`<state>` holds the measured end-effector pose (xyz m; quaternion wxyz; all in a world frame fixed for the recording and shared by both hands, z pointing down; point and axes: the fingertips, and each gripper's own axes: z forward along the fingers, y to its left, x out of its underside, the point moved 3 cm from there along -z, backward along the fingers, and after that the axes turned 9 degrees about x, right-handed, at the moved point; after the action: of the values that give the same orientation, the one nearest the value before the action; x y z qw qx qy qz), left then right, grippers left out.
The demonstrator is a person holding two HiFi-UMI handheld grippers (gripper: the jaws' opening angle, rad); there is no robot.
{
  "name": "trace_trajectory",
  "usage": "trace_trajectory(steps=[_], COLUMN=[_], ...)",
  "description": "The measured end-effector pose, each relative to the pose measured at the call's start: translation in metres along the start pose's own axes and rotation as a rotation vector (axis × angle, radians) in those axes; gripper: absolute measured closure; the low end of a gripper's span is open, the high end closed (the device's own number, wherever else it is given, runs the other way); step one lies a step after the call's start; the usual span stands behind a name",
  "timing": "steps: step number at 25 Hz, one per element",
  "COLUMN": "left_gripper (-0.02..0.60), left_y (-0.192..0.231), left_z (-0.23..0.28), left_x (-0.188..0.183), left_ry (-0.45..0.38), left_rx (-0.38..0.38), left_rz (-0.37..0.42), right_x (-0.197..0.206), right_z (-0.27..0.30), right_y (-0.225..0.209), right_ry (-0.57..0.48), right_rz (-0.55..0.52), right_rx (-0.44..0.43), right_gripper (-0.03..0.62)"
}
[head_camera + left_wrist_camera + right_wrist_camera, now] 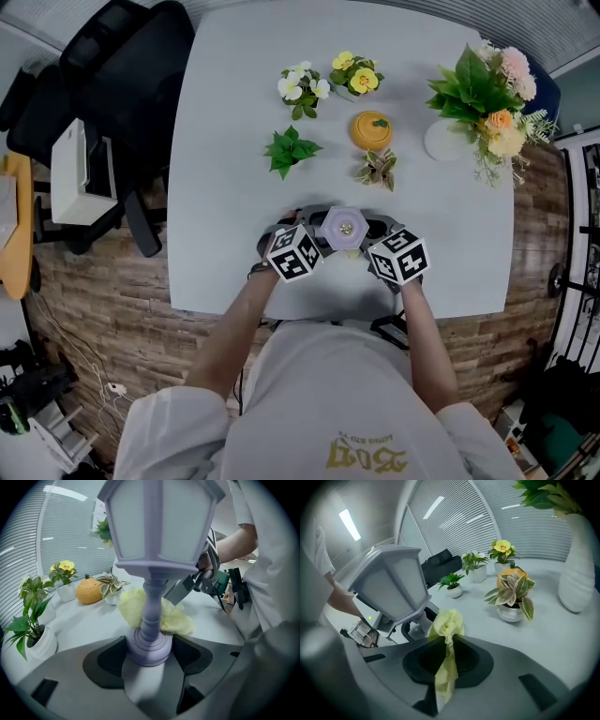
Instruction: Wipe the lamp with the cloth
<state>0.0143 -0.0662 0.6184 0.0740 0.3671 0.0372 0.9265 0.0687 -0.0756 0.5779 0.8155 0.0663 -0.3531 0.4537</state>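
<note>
Right gripper view: cloth (pixel 446 623) (btw jaws)

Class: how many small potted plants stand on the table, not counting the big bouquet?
4: white-flowered plant at the far side, yellow-flowered plant beside it, green leafy plant nearer, variegated plant by the orange ornament. None seems hidden.

I can't read any text for certain: the yellow print (pixel 367 457) on the person's shirt (pixel 309 394) (upside down to me) is too garbled.
</note>
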Motion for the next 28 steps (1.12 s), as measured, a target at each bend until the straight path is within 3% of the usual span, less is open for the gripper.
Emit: trace_trajectory(steps=[14,23,28], left_gripper=[0.256,0.256,0.256], left_y=[0.0,0.001,0.001], left_z=[0.001,0.0,0.0], left_x=[0.0,0.0,0.0], left_ry=[0.0,0.0,0.001], left_rx=[0.0,-0.001,-0.001], left_rz=[-0.001,0.0,-0.001], right_x=[-0.015,-0.016,-0.013], right_z=[0.019,0.026,0.025], right_y=[-0.01,-0.018,-0.024], right_ry=[-0.008,-0.021,-0.009], right_rz=[0.024,0.115,0.112], right_rx=[-0.002,-0.019,0.009], right_gripper=[0.546,0.546,0.546])
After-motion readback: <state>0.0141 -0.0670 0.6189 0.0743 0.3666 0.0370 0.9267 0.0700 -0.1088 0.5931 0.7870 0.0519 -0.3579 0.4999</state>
